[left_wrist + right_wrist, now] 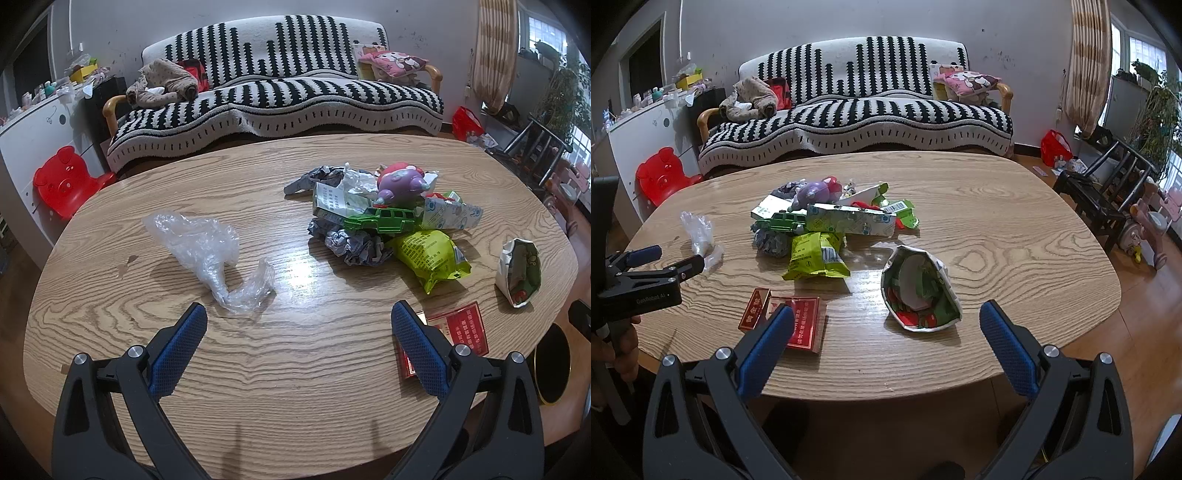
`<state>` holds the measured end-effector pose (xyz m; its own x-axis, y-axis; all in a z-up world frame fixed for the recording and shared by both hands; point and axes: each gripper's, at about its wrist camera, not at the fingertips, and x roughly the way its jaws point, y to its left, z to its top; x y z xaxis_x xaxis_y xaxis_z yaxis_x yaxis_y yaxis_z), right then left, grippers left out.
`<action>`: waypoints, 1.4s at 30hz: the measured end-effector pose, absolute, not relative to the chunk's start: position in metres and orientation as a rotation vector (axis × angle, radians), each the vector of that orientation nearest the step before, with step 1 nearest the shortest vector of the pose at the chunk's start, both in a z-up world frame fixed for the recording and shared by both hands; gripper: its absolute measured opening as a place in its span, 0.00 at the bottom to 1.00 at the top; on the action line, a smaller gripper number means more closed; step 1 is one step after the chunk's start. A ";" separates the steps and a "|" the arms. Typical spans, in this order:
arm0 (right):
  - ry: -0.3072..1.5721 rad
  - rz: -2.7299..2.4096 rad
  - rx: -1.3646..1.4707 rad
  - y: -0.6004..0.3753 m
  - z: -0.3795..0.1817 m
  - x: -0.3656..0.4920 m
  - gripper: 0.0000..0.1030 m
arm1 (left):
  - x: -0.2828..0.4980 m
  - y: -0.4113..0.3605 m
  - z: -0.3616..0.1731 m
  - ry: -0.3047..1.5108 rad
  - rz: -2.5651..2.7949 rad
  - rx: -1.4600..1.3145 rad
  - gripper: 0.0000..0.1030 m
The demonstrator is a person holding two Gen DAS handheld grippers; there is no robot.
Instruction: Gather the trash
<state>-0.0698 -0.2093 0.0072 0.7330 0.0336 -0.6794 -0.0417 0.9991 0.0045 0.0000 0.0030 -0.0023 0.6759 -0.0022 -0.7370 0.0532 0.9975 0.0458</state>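
A crumpled clear plastic bag (218,254) lies on the wooden table (295,369), just ahead of my open, empty left gripper (298,317). A pile of trash lies mid-table: a green snack bag (430,254), crumpled paper (354,245), cartons (448,214), with a green toy car (384,220) and a purple toy (400,182) on top. A squashed paper cup (919,295) lies just ahead of my open, empty right gripper (886,317). A red cigarette pack (798,323) lies by its left finger. The left gripper also shows in the right wrist view (674,260).
A striped sofa (277,96) stands behind the table. A red bear-shaped chair (66,181) is at the left, a black chair (1108,184) at the right. A round black bin with a gold rim (552,363) sits below the table's right edge.
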 end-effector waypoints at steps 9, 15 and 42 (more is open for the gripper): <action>0.747 0.041 -0.012 -0.209 0.007 -0.070 0.94 | 0.000 0.003 -0.002 0.828 -0.030 0.065 0.94; 0.747 0.040 -0.012 -0.209 0.007 -0.070 0.94 | 0.000 0.003 -0.003 0.828 -0.031 0.066 0.94; 0.741 0.027 0.006 -0.216 0.009 -0.070 0.94 | 0.000 0.013 -0.009 0.839 -0.052 0.014 0.94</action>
